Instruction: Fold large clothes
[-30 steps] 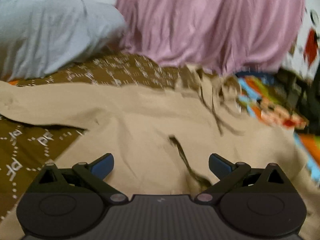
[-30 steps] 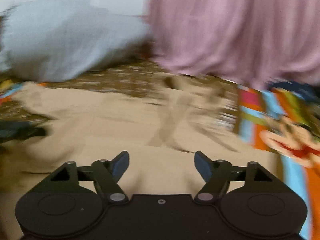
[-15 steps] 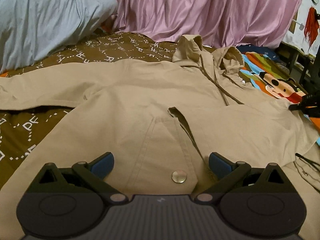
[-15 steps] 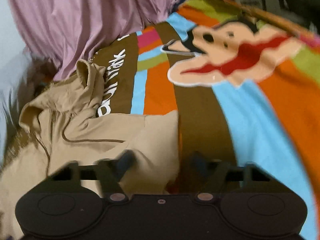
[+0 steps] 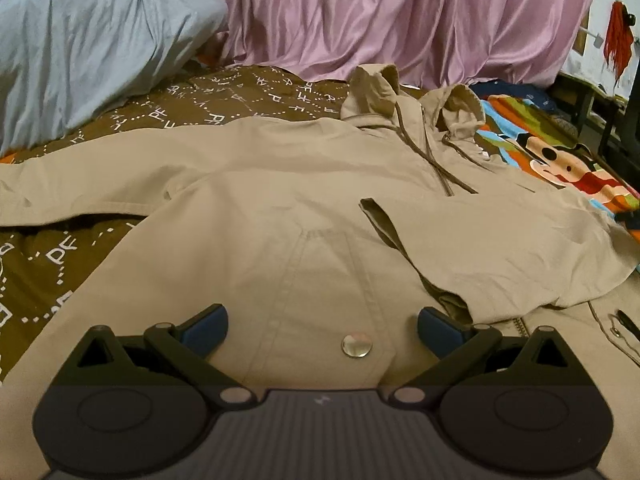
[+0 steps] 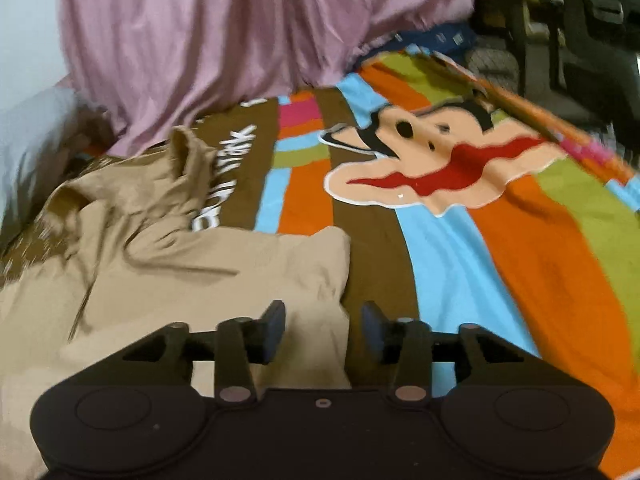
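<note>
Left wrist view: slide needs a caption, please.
Open left tongs hover over a beige hooded jacket spread across a brown bedspread.

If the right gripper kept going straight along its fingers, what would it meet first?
Most likely the folded edge of the tan jacket, which lies between the opening jaws of the right gripper; just right of it is the striped cartoon blanket. Depth is unclear.

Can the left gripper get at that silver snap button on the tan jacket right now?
Probably yes. The snap button lies face up on the jacket, right between the left gripper's wide-open fingers, and nothing covers it. Pinching a flat button may mean gathering cloth too.
</note>
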{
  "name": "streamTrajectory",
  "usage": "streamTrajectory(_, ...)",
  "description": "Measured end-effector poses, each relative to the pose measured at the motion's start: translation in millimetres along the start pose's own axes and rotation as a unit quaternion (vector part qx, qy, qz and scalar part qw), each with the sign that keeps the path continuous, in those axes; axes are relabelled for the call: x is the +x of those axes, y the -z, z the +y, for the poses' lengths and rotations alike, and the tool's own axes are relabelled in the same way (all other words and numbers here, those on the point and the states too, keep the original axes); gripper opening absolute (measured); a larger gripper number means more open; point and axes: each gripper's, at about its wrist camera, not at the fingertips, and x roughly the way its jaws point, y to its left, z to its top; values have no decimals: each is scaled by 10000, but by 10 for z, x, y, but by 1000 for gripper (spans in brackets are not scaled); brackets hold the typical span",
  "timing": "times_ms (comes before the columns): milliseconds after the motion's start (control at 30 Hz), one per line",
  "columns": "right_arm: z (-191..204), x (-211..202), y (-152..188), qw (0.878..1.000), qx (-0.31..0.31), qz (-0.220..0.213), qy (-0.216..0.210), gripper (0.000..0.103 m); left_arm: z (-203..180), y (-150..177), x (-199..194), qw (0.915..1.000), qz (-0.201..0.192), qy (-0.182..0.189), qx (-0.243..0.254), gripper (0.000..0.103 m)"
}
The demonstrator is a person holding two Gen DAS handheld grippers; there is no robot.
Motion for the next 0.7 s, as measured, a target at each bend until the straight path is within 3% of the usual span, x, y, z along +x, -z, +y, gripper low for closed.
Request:
streamTrajectory(167,89,135,395,9935,-795,354,740,46,-27,12,0,9999,4,-59,108,103)
streamTrajectory(233,153,176,463,9888,-1102,231,976,50,5,5,-31,10000,-28,-35,24,103)
streamTrajectory(367,247,-18,358,9891,-929,143,1138,50,106,-52,-192,9993,-122,-39,-350,103)
streamTrajectory(433,352,-230,339,9910,-966,24,922,55,187,-133,-310,9982,-169,-169,-553,103)
streamTrajectory(500,492,-468,362,9925,-1021,-90,660,70,342,-233,-496,9959,-314,-465,-709,103)
streamTrajectory(533,568,-596,390,9935,-1020,-141,485,72,443,-275,-590,9943,-394,-619,-777,103)
streamTrajectory(700,983,-1171,637,9955,-851,-147,-394,93,1334,-468,-965,9771,-610,-1382,-1495,103)
